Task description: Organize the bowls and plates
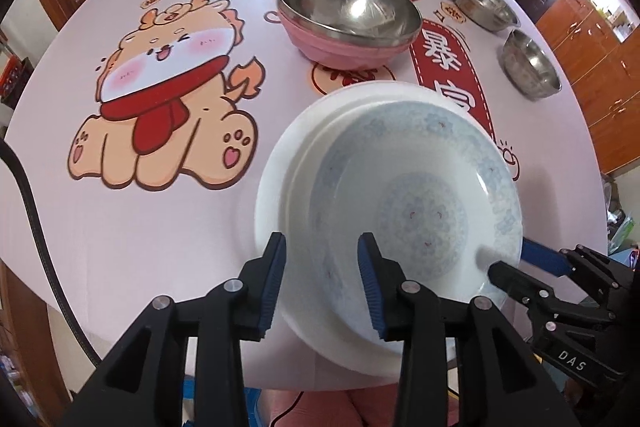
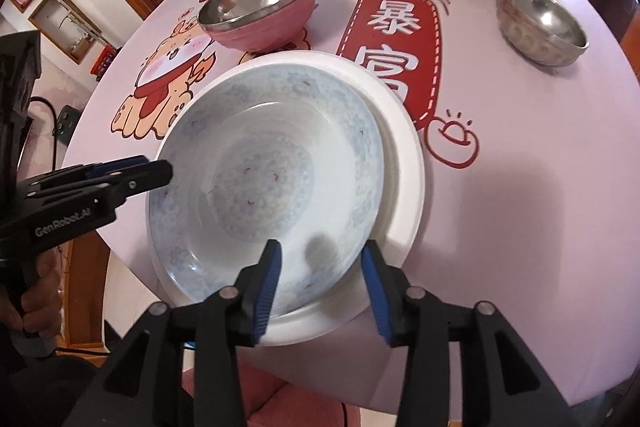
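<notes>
Your left gripper hangs w/ jaws apart, nothing pinched, over the near-left rim of the blue-patterned bowl. That bowl sits in a white plate at the table's near edge. Right gripper is spread too, over the bowl's near rim. Only the right view shows your hand on the left tool's grip; left view alone shows the right fingers straddling the bowl's rim.
</notes>
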{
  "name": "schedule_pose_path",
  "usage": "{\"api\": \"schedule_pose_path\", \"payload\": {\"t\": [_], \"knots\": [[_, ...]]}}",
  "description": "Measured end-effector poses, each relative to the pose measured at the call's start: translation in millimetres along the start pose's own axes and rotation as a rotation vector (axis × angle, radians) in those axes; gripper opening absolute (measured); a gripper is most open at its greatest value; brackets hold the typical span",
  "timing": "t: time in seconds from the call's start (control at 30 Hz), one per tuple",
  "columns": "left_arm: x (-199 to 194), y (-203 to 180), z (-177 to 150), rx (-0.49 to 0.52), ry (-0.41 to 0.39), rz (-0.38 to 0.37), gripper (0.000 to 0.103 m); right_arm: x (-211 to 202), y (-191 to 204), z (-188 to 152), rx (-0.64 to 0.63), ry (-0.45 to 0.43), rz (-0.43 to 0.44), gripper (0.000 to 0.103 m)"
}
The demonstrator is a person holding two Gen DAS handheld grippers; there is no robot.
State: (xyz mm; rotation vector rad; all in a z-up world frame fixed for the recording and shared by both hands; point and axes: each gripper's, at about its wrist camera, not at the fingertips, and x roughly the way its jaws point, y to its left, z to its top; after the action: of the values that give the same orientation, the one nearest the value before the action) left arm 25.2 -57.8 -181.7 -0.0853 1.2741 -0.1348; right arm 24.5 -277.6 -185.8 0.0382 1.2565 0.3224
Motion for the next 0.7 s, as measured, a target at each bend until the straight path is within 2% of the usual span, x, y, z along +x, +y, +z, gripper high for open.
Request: {"api": "schedule_pose_path", "payload": {"t": [0.1,0.17,0.23,0.4,0.53,0.7], "knots": [[-10,6,-1,-0.01,-0.019,-0.016,0.04,-16,2,1,0.0,-0.044,-0.032,0.054],[-19,11,-2,-0.012,-0.041,-0.02,0.041,-24,2,2,0.015,-0.065,-0.046,0.055],[-30,17,-2,-0.011,-0.07,-0.016,0.047,-34,2,3,0.036,-0.091,-0.067,0.055],[-54,31,2,-0.011,-0.108,-0.037,0.048,-56,7,6,0.066,-0.139,-0.096,0.056],[-72,44,3,-0.012,-0.133,-0.049,0.057,-70,13,7,0.078,-0.17,-0.131,0.068],[-92,70,5,-0.028,-0.155,-0.058,0.062,-83,16,7,0.111,-0.194,-0.165,0.069]]}}
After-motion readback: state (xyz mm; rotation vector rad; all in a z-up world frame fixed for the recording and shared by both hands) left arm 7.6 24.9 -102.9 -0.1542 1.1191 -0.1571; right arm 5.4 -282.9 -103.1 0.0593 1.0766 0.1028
